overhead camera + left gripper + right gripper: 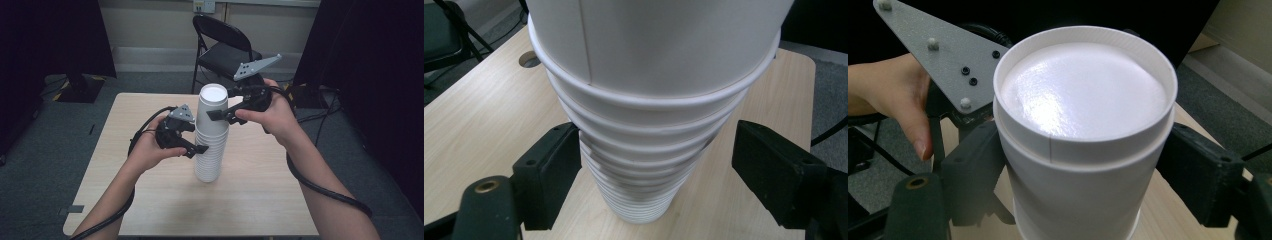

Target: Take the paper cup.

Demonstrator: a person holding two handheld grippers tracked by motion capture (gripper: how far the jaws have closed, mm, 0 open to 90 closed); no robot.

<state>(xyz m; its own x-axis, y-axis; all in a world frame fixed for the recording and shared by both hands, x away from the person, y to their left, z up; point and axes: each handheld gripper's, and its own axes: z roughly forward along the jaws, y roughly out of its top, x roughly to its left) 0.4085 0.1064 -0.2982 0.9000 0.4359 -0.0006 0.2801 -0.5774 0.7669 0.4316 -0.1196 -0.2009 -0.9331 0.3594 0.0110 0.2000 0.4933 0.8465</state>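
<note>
A tall stack of white paper cups (pixel 209 155) stands upside down at the middle of the table. In the left gripper view its stepped rims (pixel 649 165) run down between the jaws. My left gripper (pixel 204 144) is open around the lower rims: one jaw touches them, and a thin gap shows at the other. The top cup (pixel 212 105) has its glossy base up (pixel 1083 90). My right gripper (pixel 223 104) is shut on this top cup, with a jaw pressed on each side of its wall (pixel 1073 195).
The light wooden table (pixel 260 200) has a round cable hole (pixel 529 59) near one edge. A black folding chair (pixel 225 50) stands behind the table's far side. Cables trail from both grippers along the forearms. Dark curtains hang left and right.
</note>
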